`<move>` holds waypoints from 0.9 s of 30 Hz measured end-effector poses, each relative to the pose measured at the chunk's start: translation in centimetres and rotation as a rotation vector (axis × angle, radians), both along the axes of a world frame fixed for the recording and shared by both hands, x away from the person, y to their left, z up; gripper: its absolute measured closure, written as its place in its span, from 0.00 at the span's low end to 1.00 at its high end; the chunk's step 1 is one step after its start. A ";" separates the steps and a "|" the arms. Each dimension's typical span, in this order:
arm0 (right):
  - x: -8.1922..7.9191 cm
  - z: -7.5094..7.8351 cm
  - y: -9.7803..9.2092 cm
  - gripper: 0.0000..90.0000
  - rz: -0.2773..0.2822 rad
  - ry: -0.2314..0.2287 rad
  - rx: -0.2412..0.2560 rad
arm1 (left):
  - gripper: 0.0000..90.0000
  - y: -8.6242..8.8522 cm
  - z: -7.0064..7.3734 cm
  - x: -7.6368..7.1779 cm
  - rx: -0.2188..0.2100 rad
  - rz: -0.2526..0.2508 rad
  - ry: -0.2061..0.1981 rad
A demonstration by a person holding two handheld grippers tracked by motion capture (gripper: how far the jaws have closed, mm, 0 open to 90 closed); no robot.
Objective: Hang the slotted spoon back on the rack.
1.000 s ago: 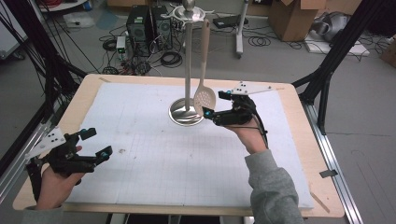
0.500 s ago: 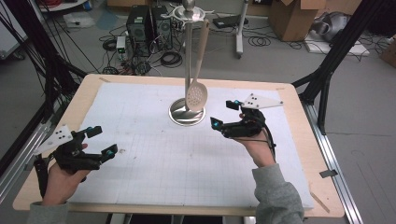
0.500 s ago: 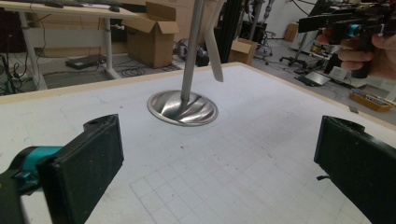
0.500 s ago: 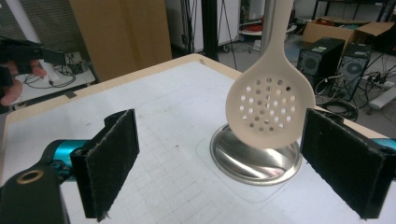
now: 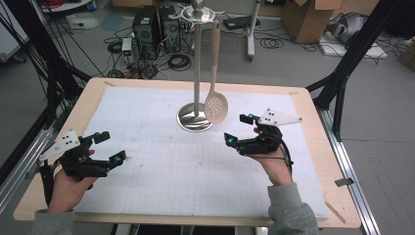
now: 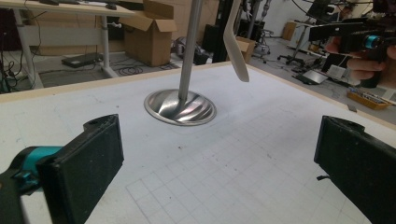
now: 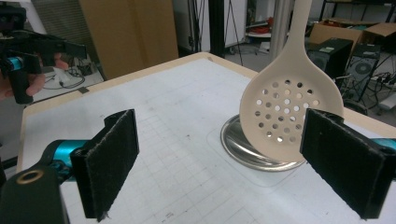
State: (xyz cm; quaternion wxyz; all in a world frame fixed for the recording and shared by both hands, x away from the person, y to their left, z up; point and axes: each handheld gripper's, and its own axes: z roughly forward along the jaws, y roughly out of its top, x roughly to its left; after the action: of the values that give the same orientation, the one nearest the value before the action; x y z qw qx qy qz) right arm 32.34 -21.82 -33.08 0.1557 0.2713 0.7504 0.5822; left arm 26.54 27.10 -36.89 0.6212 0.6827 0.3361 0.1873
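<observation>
Beige skimmer (image 5: 215,105) hangs from the rack (image 5: 196,63) by its handle end, bowl down, just ahead of the right gripper (image 5: 239,129). That gripper's jaws gape wide on nothing, probably lined up to take the bowl. Left gripper (image 5: 110,147) sits well off, equally wide and empty, likely spare.

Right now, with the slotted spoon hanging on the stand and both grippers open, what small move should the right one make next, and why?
Probably draw the right gripper a little further from the slotted spoon. The spoon hangs free from the stand, touched by neither jaw, and the jaws are spread wide, so the hanging looks done; backing off avoids knocking it.
</observation>
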 end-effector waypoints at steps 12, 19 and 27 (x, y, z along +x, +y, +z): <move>-1.2 -1.2 -1.8 0.12 -0.063 0.000 -0.049 | 0.02 -0.1 -0.1 0.2 0.001 0.003 0.004; -1.7 -2.2 -3.3 0.12 -0.082 0.021 -0.009 | 0.02 0.2 -0.3 0.3 0.005 0.013 0.007; -2.3 -2.5 -5.0 0.12 -0.097 0.018 0.036 | 0.02 0.2 -0.3 0.3 0.004 0.015 0.005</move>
State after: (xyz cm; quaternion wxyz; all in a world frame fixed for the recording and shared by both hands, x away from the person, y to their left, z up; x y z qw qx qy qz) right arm 29.99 -26.77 -35.61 0.1719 0.3155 0.7271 0.5850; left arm 26.82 27.30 -37.17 0.6175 0.6819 0.3426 0.1908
